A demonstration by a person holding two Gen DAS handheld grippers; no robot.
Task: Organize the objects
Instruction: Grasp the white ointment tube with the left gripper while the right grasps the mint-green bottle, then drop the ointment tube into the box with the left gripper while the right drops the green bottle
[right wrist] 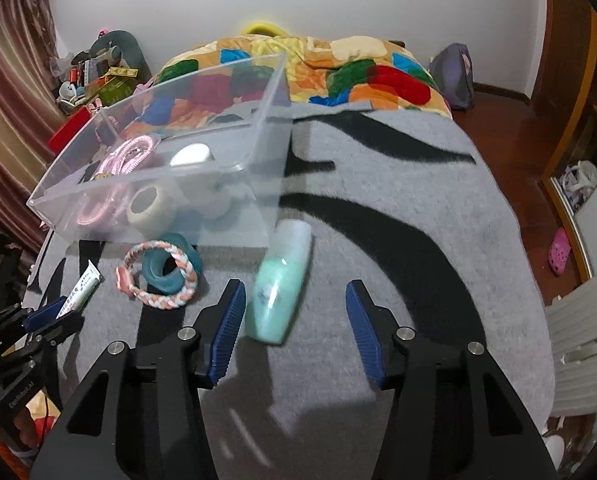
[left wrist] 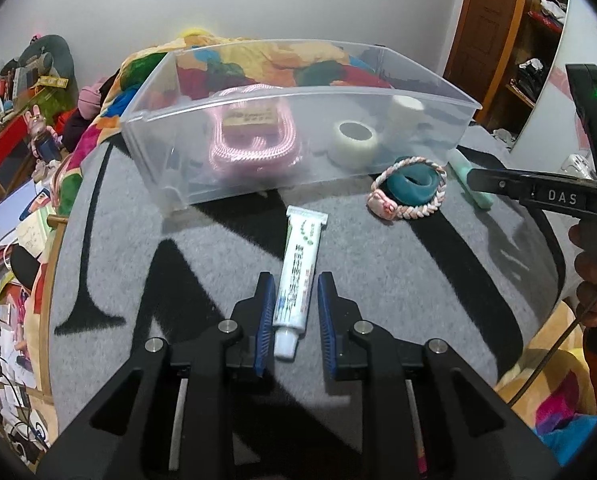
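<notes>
A clear plastic bin (left wrist: 298,148) (right wrist: 146,200) stands on the grey blanket and holds a pink coiled cord (left wrist: 254,136), a tape roll (left wrist: 356,140) and a white roll (left wrist: 406,106). A white tube (left wrist: 296,280) (right wrist: 80,290) lies in front of it. My left gripper (left wrist: 296,312) is open, its jaws either side of the tube's cap end. A teal ring (left wrist: 414,184) (right wrist: 166,268) and braided bracelet (right wrist: 160,276) lie to the right. A mint-green bottle (right wrist: 280,280) (left wrist: 470,184) lies between the jaws of my open right gripper (right wrist: 294,332), close to the left finger.
The grey and black blanket (right wrist: 398,240) covers the surface, with a colourful quilt (right wrist: 338,72) behind the bin. Cluttered shelves (left wrist: 14,100) stand at the left. A wooden floor and wardrobe (right wrist: 578,120) are at the right.
</notes>
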